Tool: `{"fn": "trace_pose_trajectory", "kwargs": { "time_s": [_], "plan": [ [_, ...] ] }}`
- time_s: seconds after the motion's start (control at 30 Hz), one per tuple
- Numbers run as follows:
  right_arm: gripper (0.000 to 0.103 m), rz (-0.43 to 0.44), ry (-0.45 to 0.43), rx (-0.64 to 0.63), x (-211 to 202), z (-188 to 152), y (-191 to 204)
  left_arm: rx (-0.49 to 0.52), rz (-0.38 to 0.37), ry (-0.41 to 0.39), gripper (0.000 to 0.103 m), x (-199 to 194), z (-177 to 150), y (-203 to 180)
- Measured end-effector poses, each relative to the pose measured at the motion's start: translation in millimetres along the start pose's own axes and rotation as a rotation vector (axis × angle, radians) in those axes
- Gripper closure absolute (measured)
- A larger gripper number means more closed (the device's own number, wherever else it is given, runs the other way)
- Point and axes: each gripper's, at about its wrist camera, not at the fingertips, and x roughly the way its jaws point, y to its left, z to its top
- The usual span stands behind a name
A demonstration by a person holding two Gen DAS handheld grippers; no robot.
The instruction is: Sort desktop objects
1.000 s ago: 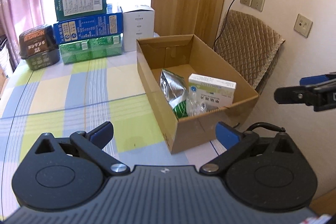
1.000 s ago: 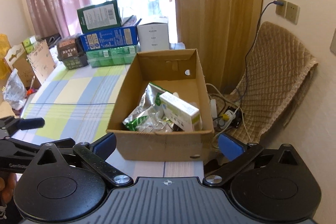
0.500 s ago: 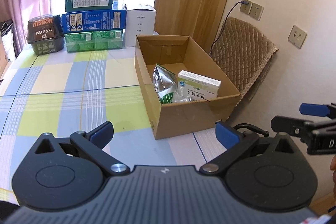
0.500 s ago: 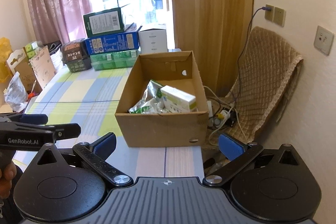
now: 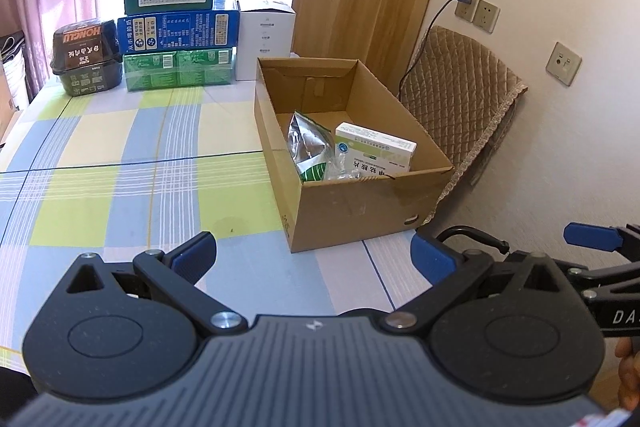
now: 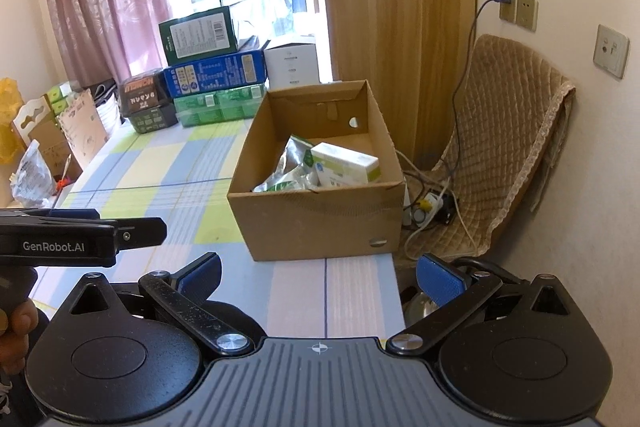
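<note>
An open cardboard box (image 5: 352,199) (image 6: 320,219) stands at the table's right edge. It holds a white and green medicine box (image 5: 376,147) (image 6: 346,163) and a silver foil pouch (image 5: 308,143) (image 6: 292,163). My left gripper (image 5: 312,257) is open and empty, above the table in front of the cardboard box. My right gripper (image 6: 318,273) is open and empty, near the table's front edge. Each gripper shows at the side of the other's view, the right one (image 5: 592,239) and the left one (image 6: 136,231).
Stacked green and blue cartons (image 5: 176,39), a white box (image 5: 264,39) and a dark noodle tub (image 5: 86,57) stand at the table's far end. The checked tablecloth (image 5: 132,163) covers the table. A padded chair (image 6: 500,155), wall sockets and cables are at the right.
Both grippers have drawn back from the cardboard box, which looks smaller and farther now. Both stayed open and empty.
</note>
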Motion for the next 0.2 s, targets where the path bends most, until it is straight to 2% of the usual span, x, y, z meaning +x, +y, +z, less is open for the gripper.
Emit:
{"fn": "trace_pose_trajectory", "kwargs": {
  "time_s": [0.2],
  "plan": [
    [0.002, 0.000, 0.001, -0.003, 2.1, -1.4, 4.5, -0.012, -0.017, -0.019, 0.001, -2.0, -1.5, 3.0]
  ]
}}
